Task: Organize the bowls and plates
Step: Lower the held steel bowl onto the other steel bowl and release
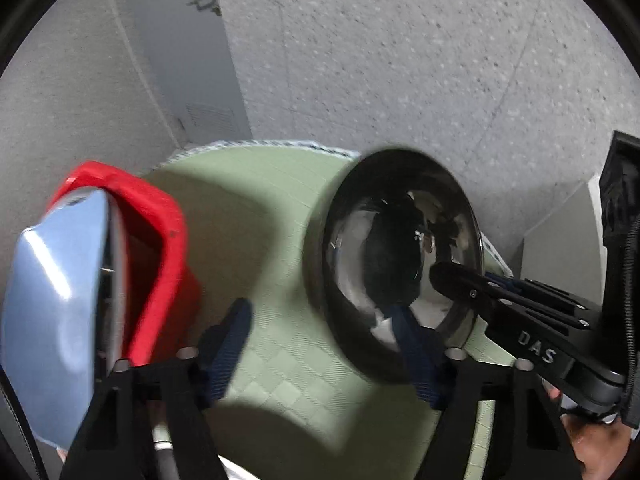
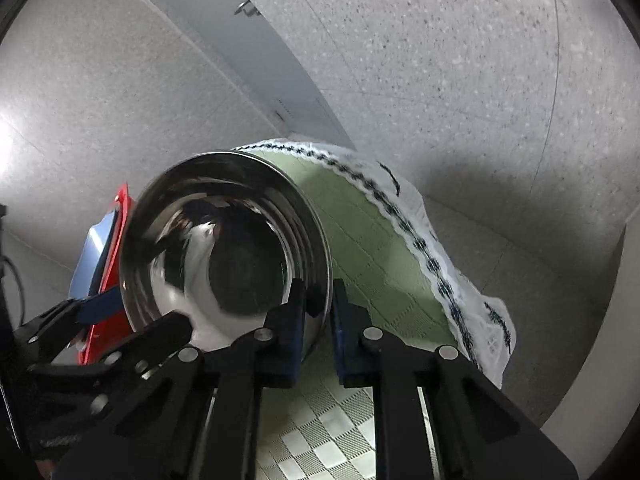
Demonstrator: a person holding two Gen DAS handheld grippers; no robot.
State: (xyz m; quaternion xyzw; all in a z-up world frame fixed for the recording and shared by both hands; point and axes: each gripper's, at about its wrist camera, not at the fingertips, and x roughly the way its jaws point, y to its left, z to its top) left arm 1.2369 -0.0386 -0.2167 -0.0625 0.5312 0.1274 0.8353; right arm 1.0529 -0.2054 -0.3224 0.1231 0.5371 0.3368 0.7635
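The right claw (image 2: 318, 312) is clamped on the near rim of the steel bowl (image 2: 224, 248), which sits on the green mat (image 2: 372, 256). The left claw (image 1: 320, 344) stands half open, empty, its right finger under the bowl; left of it a red rack (image 1: 160, 240) holds a blue plate (image 1: 56, 292).

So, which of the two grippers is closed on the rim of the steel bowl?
The right gripper: its pads pinch the steel bowl at the rim. The left gripper is open, its pads not pressing on the bowl.

Green checked tablecloth (image 2: 372, 248) carries a steel bowl (image 2: 224, 248) and red rack (image 1: 160, 216)
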